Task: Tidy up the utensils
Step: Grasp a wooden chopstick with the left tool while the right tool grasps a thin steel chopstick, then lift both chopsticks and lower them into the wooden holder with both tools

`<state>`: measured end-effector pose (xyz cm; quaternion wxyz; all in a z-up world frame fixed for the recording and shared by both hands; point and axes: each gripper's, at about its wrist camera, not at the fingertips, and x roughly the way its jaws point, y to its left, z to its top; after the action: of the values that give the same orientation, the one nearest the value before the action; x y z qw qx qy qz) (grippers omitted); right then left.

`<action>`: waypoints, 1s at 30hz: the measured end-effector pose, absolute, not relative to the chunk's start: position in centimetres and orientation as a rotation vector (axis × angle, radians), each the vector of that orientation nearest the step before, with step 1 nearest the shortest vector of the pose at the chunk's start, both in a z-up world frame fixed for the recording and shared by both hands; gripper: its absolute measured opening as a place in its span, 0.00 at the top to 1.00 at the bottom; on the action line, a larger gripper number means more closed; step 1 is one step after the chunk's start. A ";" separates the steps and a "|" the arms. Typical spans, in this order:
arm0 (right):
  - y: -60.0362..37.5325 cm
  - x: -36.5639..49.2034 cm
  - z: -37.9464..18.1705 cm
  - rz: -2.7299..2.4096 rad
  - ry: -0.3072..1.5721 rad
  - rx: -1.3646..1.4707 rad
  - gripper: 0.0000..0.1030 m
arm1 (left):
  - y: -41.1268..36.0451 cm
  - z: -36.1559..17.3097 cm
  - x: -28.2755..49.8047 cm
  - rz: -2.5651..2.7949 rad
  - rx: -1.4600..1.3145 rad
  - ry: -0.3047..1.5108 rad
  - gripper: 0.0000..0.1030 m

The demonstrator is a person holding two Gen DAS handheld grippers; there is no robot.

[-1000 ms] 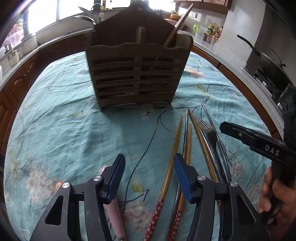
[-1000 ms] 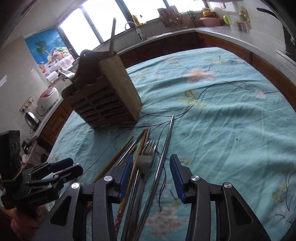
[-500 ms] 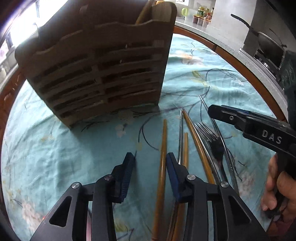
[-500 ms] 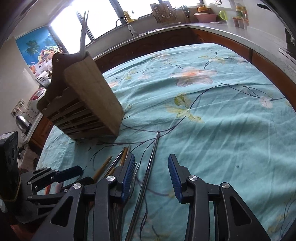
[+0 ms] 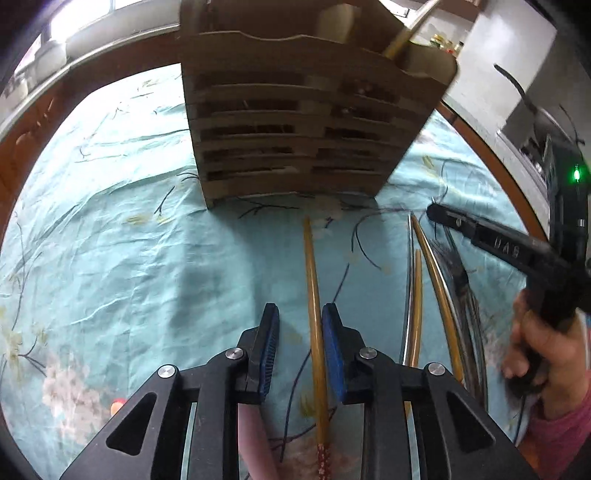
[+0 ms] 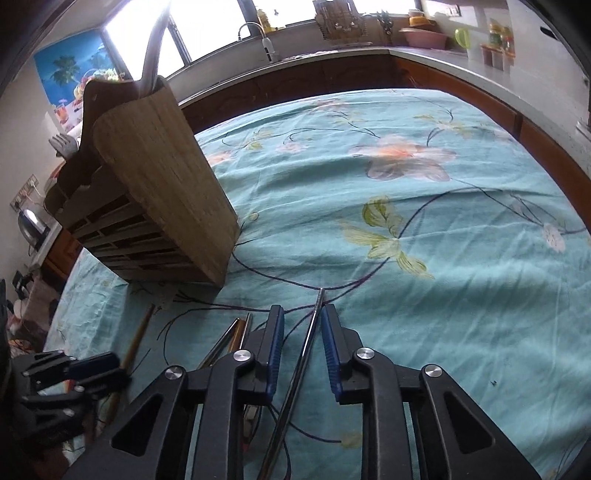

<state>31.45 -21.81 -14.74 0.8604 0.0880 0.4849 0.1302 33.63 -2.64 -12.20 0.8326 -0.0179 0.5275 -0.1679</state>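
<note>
A wooden utensil holder (image 5: 306,122) stands on the teal flowered cloth; it also shows in the right wrist view (image 6: 147,192) with utensils in it. My left gripper (image 5: 300,317) is low over the cloth, jaws narrowed around a wooden chopstick (image 5: 312,280) with a red patterned end; a gap shows on its left side. My right gripper (image 6: 302,320) straddles a thin metal chopstick (image 6: 299,369), with gaps on both sides. More chopsticks (image 5: 432,266) and a fork (image 5: 458,273) lie to the right.
A pink-handled utensil (image 5: 255,439) lies under the left gripper. The right gripper's finger (image 5: 480,232) reaches in from the right. A counter with sink and dishes (image 6: 332,33) runs behind the table; a wok (image 5: 532,107) sits far right.
Both grippers have dropped lower and moved forward towards the holder. Their jaws have narrowed, the left around the wooden chopstick, the right around the metal one.
</note>
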 end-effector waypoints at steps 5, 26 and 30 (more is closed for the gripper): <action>-21.2 31.6 -14.7 0.258 1.016 0.125 0.88 | -4.0 -12.1 35.4 -0.348 -0.006 1.113 0.74; -21.1 30.9 -12.2 0.288 0.984 0.163 0.96 | -3.2 -10.4 34.4 -0.339 -0.082 1.029 0.96; -21.2 29.4 -9.7 0.315 0.942 0.187 0.96 | -1.4 -8.3 32.3 -0.348 -0.140 0.983 0.96</action>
<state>29.36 -21.22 -9.71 0.8751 0.0894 0.4511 0.1510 32.33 -1.41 -8.31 0.8648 -0.0666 0.4692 -0.1659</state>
